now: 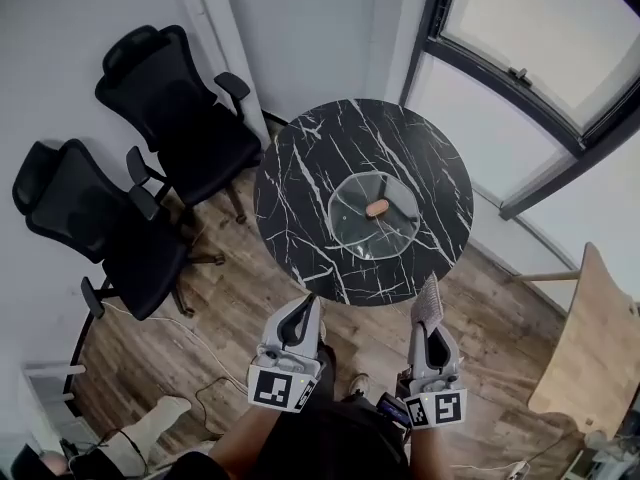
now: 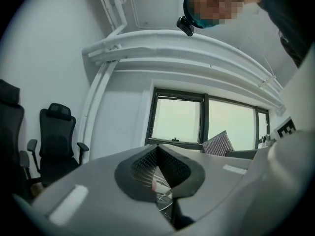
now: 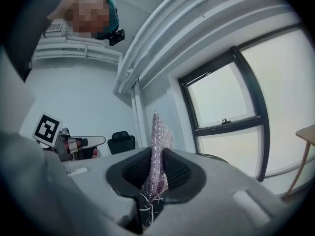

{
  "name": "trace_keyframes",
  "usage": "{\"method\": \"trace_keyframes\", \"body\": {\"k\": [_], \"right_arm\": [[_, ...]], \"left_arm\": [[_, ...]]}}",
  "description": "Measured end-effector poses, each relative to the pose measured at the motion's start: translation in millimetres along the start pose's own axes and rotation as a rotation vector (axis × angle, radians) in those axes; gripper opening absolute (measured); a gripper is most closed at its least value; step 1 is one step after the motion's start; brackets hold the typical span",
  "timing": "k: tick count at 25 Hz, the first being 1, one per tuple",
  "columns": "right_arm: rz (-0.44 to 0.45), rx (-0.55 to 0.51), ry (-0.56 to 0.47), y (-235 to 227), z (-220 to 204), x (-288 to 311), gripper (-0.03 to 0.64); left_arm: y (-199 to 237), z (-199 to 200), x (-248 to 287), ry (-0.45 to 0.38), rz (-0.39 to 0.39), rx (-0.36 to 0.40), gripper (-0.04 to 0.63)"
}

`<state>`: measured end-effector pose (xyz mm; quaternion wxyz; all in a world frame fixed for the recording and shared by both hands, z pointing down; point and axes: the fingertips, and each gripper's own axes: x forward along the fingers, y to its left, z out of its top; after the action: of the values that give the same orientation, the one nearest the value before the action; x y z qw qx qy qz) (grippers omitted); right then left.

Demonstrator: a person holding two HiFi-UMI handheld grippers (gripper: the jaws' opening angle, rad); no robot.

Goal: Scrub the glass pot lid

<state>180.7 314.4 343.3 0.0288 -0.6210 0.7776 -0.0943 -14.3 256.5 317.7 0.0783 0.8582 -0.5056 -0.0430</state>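
Observation:
The glass pot lid point(image 1: 350, 223) lies flat in the middle of a round black marble table point(image 1: 300, 183); its brown knob point(image 1: 377, 208) points up. Both grippers hover low, short of the table's near edge and apart from the lid. My left gripper point(image 1: 305, 305) is shut with nothing between its jaws; in the left gripper view its pads point(image 2: 147, 163) meet at the tip. My right gripper point(image 1: 428, 323) is shut on a sparkly silver-pink scrub pad point(image 1: 428, 300). That pad point(image 3: 158, 132) stands upright out of the right gripper point(image 3: 156, 156), and the scrub pad point(image 2: 218, 144) also shows in the left gripper view.
Two black office chairs point(image 1: 175, 108) point(image 1: 90, 223) stand left of the table on the wooden floor. A large window point(image 1: 530, 78) runs along the right wall. A light wooden tabletop point(image 1: 590, 348) juts in at the lower right. Cables point(image 1: 205, 353) trail on the floor.

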Motion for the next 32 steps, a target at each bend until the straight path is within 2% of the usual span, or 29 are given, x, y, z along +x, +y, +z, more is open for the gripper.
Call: {"method": "trace_keyframes", "body": {"k": [8, 12, 16, 21, 27, 32], "right_arm": [[-0.066, -0.003, 0.012, 8, 4, 62, 0.067], [-0.057, -0.035, 0.034, 9, 0, 86, 0.069], [-0.039, -0.055, 0.048, 4, 3, 109, 0.068], [-0.027, -0.065, 0.049, -20, 1, 129, 0.069], [0.044, -0.11, 0.088, -51, -11, 166, 0.069], [0.103, -0.118, 0.135, -92, -21, 201, 0.069]], "left_arm": [[52, 11, 54, -0.005, -0.075, -0.016, 0.002], [64, 8, 68, 0.014, -0.093, -0.036, 0.002], [76, 1, 82, 0.029, -0.079, -0.056, 0.002], [77, -10, 102, 0.045, -0.057, -0.073, 0.002], [62, -20, 147, 0.057, -0.052, -0.057, 0.002], [52, -30, 194, 0.061, -0.015, -0.073, 0.002]]}}
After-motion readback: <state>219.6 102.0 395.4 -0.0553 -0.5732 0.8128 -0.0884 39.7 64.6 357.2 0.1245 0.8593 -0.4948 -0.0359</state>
